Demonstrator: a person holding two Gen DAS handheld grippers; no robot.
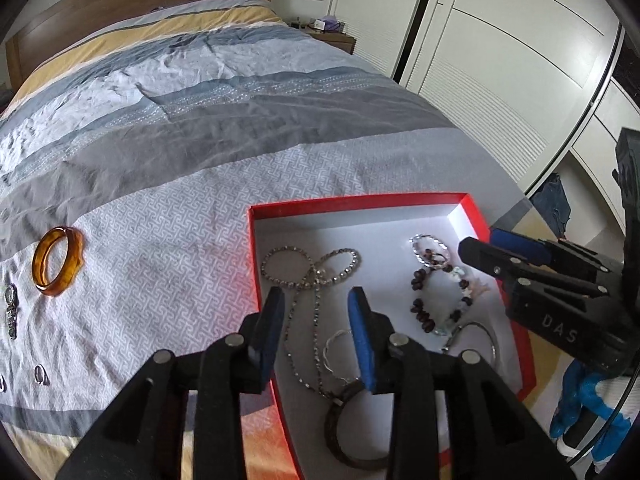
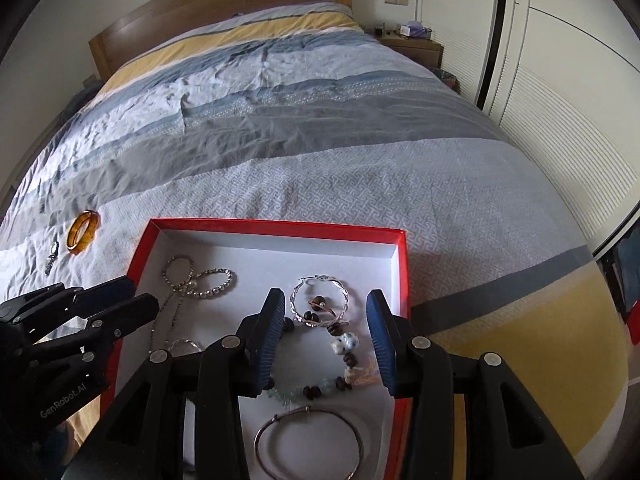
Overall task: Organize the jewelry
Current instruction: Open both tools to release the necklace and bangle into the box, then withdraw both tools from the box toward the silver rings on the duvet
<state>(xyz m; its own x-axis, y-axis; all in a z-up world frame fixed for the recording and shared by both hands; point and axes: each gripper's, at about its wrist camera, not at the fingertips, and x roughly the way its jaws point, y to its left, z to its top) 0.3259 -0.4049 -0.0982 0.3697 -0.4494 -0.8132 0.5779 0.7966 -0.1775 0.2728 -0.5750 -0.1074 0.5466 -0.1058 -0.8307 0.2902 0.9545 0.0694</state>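
A red box with a white inside lies on the bed. In it are a rhinestone chain, a twisted silver hoop, a beaded bracelet, a thin silver bangle and a dark bangle. My left gripper stands open over the box's left side, above the chain, with nothing pinched. My right gripper is open above the beaded bracelet, its pads apart from it.
On the bedspread left of the box lie an amber bangle, a watch and small rings. White wardrobe doors run along the right side. A wooden headboard stands at the far end.
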